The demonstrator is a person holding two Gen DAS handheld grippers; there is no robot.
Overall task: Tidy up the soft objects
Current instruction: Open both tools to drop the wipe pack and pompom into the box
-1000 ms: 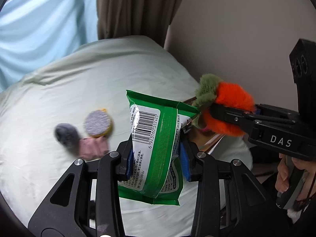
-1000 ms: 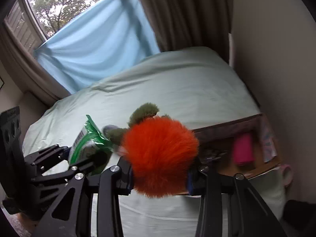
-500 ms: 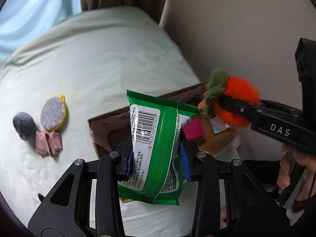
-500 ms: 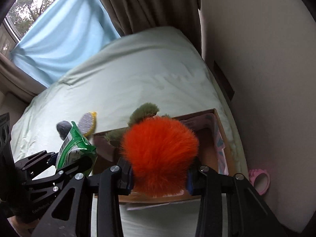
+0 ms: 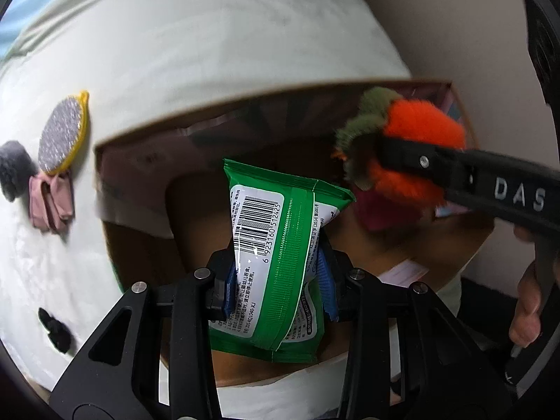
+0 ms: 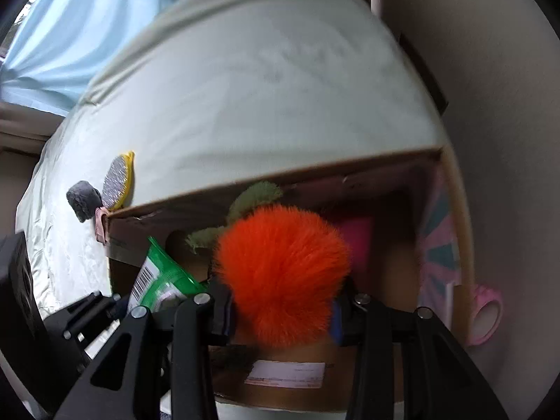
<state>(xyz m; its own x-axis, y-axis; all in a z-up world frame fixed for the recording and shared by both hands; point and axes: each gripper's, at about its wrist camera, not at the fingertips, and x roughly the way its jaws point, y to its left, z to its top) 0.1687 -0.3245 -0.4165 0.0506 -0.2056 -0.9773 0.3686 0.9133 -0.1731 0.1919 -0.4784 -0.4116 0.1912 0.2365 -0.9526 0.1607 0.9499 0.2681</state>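
My left gripper (image 5: 278,280) is shut on a green wipes pack (image 5: 276,255) and holds it over the open cardboard box (image 5: 140,161). My right gripper (image 6: 281,309) is shut on a fluffy orange carrot plush (image 6: 281,273) with green leaves, also above the box (image 6: 315,171). The plush shows in the left wrist view (image 5: 420,133), and the pack in the right wrist view (image 6: 157,276). A pink object (image 6: 357,238) lies inside the box, partly hidden by the plush.
On the pale green bed (image 5: 210,52) left of the box lie a grey-and-yellow round pad (image 5: 63,136), a dark grey fuzzy ball (image 5: 14,168), a pink cloth (image 5: 50,203) and a small black thing (image 5: 56,329). A pink roll (image 6: 486,311) sits by the wall.
Both grippers have tilted down and moved in over the box with their loads. The box now fills the middle of both views.
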